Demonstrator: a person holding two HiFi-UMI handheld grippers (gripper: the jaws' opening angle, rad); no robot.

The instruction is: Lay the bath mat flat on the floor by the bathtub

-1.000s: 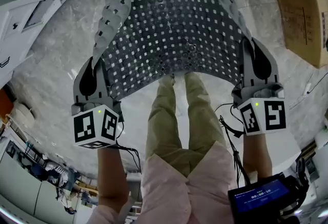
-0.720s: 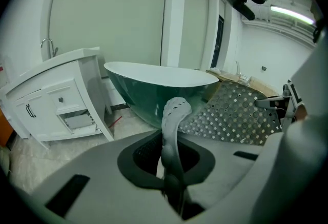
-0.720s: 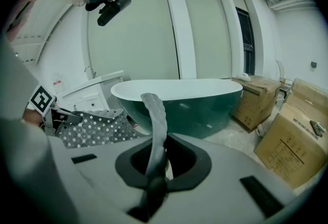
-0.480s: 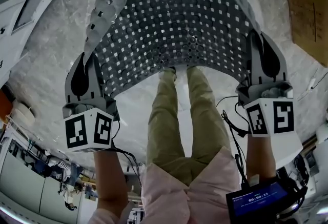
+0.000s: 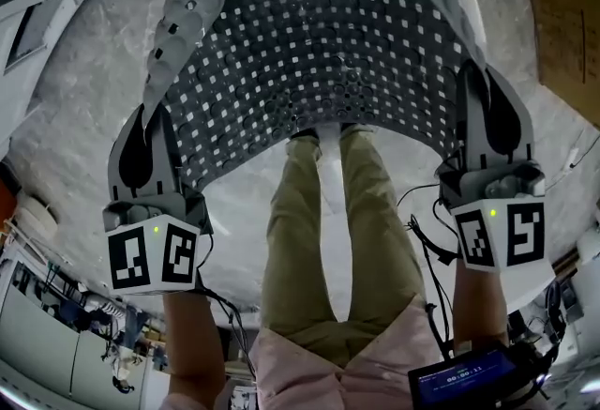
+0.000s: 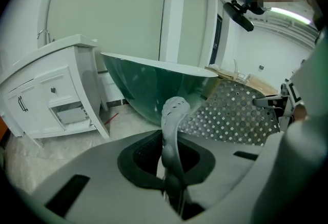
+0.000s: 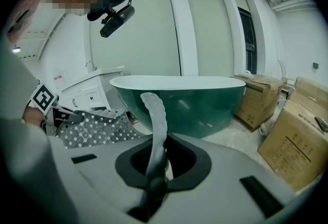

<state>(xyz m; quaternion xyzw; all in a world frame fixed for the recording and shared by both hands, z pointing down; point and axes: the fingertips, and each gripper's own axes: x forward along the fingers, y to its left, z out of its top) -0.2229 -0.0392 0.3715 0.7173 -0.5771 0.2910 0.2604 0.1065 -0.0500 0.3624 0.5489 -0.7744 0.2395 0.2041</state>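
The dark grey bath mat [image 5: 319, 42], dotted with small white squares, hangs stretched in the air between my two grippers, above the pale marble floor [image 5: 84, 117]. My left gripper [image 5: 150, 122] is shut on the mat's left edge, which curls up as a pale strip [image 6: 171, 115]. The right gripper [image 5: 483, 94] is shut on the right edge [image 7: 156, 120] in the same way. In front of both stands the green bathtub [image 7: 189, 100] with its white rim. The person's legs show below the mat's near edge.
A white vanity cabinet [image 6: 51, 89] stands left of the bathtub [image 6: 154, 84]. Cardboard boxes [image 7: 292, 136] sit to the right, one of them at the head view's right edge [image 5: 567, 23]. Cables and a small screen [image 5: 464, 375] hang by the right arm.
Both grippers have drawn nearer to the person and a little further apart, the left one down and to the left. The mat is pulled wider and fills more of the view's top.
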